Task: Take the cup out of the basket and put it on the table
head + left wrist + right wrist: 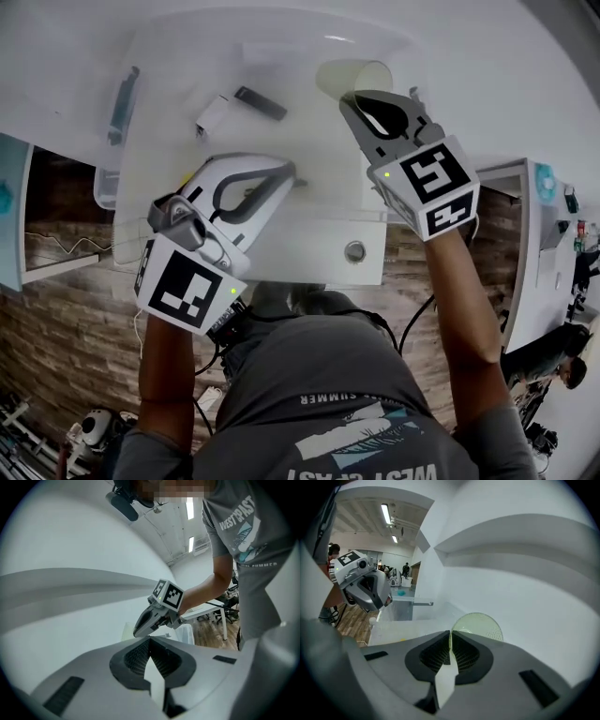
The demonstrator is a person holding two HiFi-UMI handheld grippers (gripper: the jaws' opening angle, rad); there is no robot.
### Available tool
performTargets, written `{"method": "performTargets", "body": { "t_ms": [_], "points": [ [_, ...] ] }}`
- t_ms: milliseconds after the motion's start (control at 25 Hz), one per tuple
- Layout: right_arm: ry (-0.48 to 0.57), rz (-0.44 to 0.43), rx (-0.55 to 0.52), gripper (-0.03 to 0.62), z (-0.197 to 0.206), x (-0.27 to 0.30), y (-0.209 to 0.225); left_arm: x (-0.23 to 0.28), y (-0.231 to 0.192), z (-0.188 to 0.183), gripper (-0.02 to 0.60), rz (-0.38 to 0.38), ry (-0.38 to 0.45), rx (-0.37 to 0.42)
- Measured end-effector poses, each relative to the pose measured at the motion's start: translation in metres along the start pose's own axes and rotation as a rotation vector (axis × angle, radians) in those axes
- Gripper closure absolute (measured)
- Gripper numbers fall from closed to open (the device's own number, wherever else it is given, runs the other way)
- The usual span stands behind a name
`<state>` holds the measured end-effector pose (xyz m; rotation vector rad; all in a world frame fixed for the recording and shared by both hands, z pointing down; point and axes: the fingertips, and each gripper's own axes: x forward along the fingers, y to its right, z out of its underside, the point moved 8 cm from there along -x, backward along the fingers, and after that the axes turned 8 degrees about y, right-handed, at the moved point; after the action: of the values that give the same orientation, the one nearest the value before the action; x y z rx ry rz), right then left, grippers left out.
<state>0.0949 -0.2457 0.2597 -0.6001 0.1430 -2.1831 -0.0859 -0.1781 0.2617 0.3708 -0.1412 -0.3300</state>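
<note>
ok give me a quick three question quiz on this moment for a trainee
1. True or false: the left gripper holds the cup.
2. Which jaws pinch the cup's rim? A: left gripper. B: right gripper. C: neither.
3. Fill in: the left gripper's jaws are ___, with nothing between them.

Key: 1 false. 2 B. 3 together.
</note>
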Motion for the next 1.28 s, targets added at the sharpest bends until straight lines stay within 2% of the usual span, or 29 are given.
{"method": "performTargets", "body": {
  "t_ms": [280, 560, 840, 1280],
  "points": [
    [0.115, -0.052, -0.022, 0.565, -0.011, -0.058, -0.040, -0.011, 0.027, -0.017, 0.574, -0.038, -0.046, 0.018],
    [0.163, -0.113, -0.029, 0.565, -0.005, -0.110, -0.079, -0.018, 0.069, -0.030, 0.574, -0.057, -0.088, 0.014],
    [0.161, -0.164, -0.045, 0.565, 0.009, -0.140, -0.110, -0.027, 0.106, -0.035, 0.572, -0.078, -0.113, 0.001],
    [0.121, -0.269, -0.034, 0.565, 0.045, -0.150, -0.151, -0.048, 0.146, -0.019, 0.572, -0.118, -0.164, -0.058]
  ]
}}
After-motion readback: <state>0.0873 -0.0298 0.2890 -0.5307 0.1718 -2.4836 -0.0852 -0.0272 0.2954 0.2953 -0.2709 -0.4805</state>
